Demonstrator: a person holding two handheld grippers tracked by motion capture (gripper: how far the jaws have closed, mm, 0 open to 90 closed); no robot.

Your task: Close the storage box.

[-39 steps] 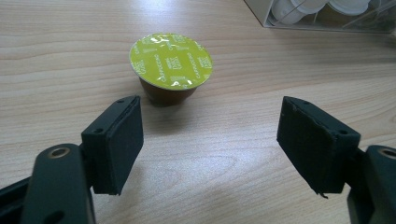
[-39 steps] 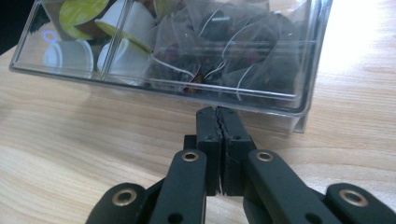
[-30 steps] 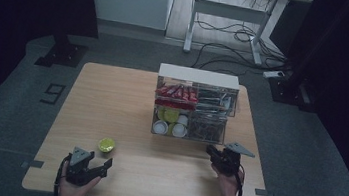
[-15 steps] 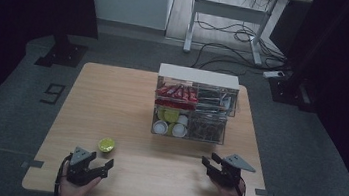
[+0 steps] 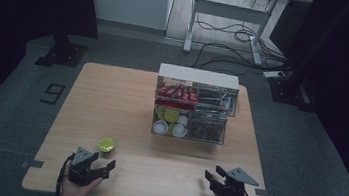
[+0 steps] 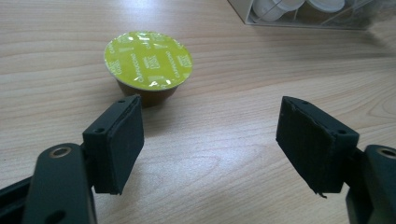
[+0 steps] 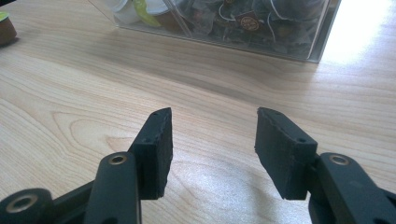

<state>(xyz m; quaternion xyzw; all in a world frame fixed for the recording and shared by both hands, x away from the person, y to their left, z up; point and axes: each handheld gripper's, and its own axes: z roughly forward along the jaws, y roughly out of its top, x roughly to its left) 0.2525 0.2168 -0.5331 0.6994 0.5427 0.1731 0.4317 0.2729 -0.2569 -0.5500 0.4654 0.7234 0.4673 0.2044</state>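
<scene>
A coffee capsule [image 6: 148,66] with a lime-green foil lid stands alone on the wooden table [image 5: 121,106], near its front left [image 5: 106,144]. My left gripper [image 5: 93,167] [image 6: 210,140] rests just in front of it, jaws wide open and empty; the capsule sits past the left jaw's tip, not between the jaws. My right gripper [image 5: 218,180] [image 7: 212,144] lies near the front right edge, open with bare wood between its jaws. A clear organiser box [image 5: 194,111] stands in the middle, holding red sachets, capsules and tea bags.
The organiser's clear front wall [image 7: 243,44] stands a short way ahead of the right gripper. White capsules [image 6: 280,5] lie in its lower compartment. Bare wood lies between the two grippers. Beyond the table stand a desk frame [image 5: 224,21] and floor cables.
My right gripper has drawn back from near the organiser toward the front right edge of the table. The left gripper and the capsule have stayed put.
</scene>
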